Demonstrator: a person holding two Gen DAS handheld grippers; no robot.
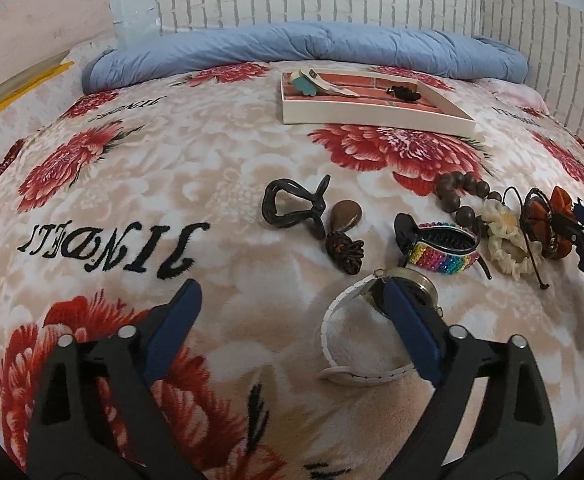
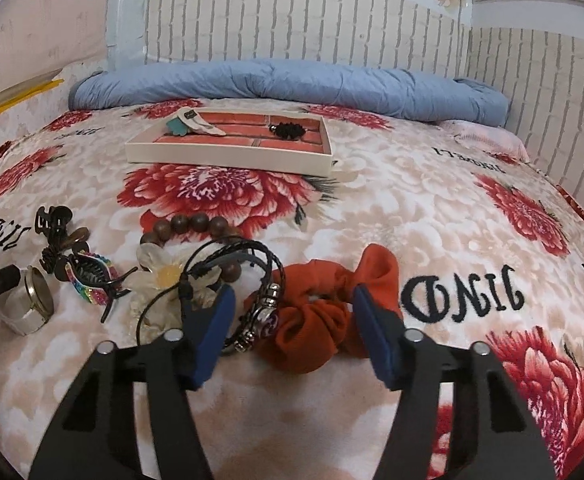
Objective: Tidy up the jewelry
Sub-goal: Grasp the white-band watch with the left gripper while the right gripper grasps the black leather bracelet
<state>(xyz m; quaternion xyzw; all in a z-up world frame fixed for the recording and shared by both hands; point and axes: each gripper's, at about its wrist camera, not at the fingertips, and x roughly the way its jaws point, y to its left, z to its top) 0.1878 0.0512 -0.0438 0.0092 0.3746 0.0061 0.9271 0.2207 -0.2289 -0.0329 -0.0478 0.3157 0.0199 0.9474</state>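
Currently I am positioning both grippers over the loose jewelry on the floral fleece blanket (image 1: 211,184) covering the bed. I am holding the left gripper (image 1: 287,300) released, jaws wide, with its right finger lying over the white-strapped wristwatch (image 1: 334,344); the watch is not clamped. I am holding the right gripper (image 2: 292,300) released as well, its jaws straddling the rust-orange fabric scrunchie (image 2: 324,320), pads not visibly pressing on it. The black braided cord bracelet with metal charms (image 2: 257,280) is lying just beside the left finger, touching the scrunchie.

I am judging the scrunchie as light, soft and compressible; gripping across its bunched middle should be secure. The watch is stiffer and probably heavier at the metal case, likely slippery there; the strap beside the case is the better hold. The wooden bead bracelet (image 1: 464,196) may roll.

The white-rimmed tray with red brick-pattern compartments (image 2: 227,158) is resting well apart, farther up the bed, already holding a few pieces.
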